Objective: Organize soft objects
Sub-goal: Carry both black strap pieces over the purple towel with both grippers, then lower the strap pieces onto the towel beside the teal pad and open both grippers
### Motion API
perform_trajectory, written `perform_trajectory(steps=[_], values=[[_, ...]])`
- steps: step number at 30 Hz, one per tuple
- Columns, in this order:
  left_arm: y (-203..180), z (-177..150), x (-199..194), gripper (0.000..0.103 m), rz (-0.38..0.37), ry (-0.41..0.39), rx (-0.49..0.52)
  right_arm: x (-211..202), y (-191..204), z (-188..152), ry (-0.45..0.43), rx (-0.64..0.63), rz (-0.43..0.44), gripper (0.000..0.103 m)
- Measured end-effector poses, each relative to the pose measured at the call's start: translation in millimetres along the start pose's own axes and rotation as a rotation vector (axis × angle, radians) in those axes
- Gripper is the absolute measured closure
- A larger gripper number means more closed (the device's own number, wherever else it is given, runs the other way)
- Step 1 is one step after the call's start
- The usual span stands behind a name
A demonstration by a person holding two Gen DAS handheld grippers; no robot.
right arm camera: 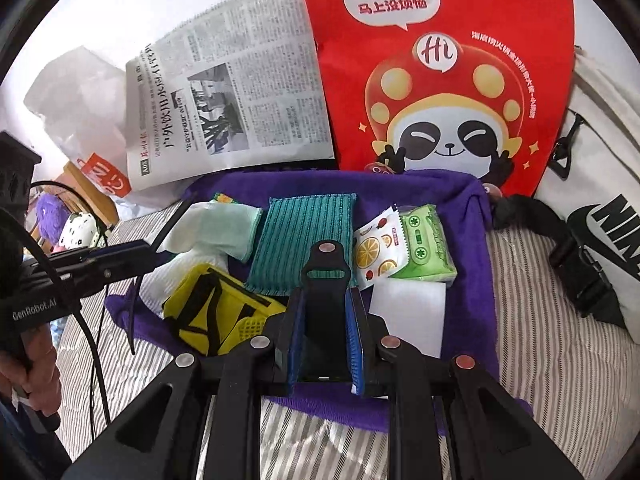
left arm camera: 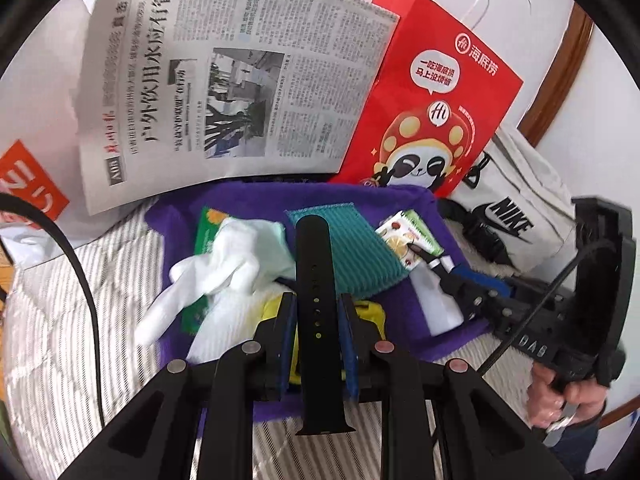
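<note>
A purple towel (right arm camera: 464, 208) lies on the striped bed with soft items on it. My left gripper (left arm camera: 316, 308) is shut on a long black watch strap with holes (left arm camera: 314, 264), held above the towel. My right gripper (right arm camera: 324, 308) is shut on the other black strap piece with a metal stud (right arm camera: 326, 264). On the towel lie a teal ribbed cloth (right arm camera: 300, 232), white and mint cloths (right arm camera: 216, 232), a yellow and black pouch (right arm camera: 212, 312), a green tissue pack (right arm camera: 424, 248), a fruit-print sachet (right arm camera: 376, 252) and a white pad (right arm camera: 408, 312).
A newspaper (left arm camera: 224, 80) and a red panda paper bag (right arm camera: 440, 72) stand against the wall behind the towel. A white Nike bag (right arm camera: 600, 208) with a black buckle strap lies at the right. An orange and white plastic bag (left arm camera: 28, 184) is at the left.
</note>
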State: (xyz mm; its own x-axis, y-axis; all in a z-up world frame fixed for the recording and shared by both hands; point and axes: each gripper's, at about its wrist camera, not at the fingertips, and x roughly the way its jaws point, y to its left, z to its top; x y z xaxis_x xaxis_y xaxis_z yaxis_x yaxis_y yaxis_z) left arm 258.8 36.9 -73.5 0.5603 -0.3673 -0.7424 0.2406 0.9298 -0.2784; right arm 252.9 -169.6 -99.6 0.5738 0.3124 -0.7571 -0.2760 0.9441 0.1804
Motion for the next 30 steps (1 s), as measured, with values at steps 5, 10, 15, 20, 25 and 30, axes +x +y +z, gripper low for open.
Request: perform_trajectory(steps=[5, 10, 15, 20, 25, 30], values=[[-1, 14, 16, 0.083, -0.01, 0.014, 0.003, 9, 2, 8, 0.003, 0.019, 0.016, 0.082], [1, 25, 32, 0.083, -0.016, 0.023, 0.007, 20, 4, 2, 0.021, 0.015, -0.001, 0.082], [10, 24, 54, 0.083, -0.004, 0.075, -0.011, 30, 6, -3, 0.04, 0.005, 0.0, 0.082], [14, 23, 55, 0.083, -0.003, 0.076, -0.001, 34, 12, -7, 0.045, -0.014, -0.017, 0.082], [16, 20, 62, 0.083, 0.0, 0.094, -0.007, 40, 13, -11, 0.052, -0.022, -0.037, 0.082], [17, 19, 64, 0.083, -0.011, 0.102, -0.001, 45, 13, -10, 0.059, -0.016, -0.037, 0.082]])
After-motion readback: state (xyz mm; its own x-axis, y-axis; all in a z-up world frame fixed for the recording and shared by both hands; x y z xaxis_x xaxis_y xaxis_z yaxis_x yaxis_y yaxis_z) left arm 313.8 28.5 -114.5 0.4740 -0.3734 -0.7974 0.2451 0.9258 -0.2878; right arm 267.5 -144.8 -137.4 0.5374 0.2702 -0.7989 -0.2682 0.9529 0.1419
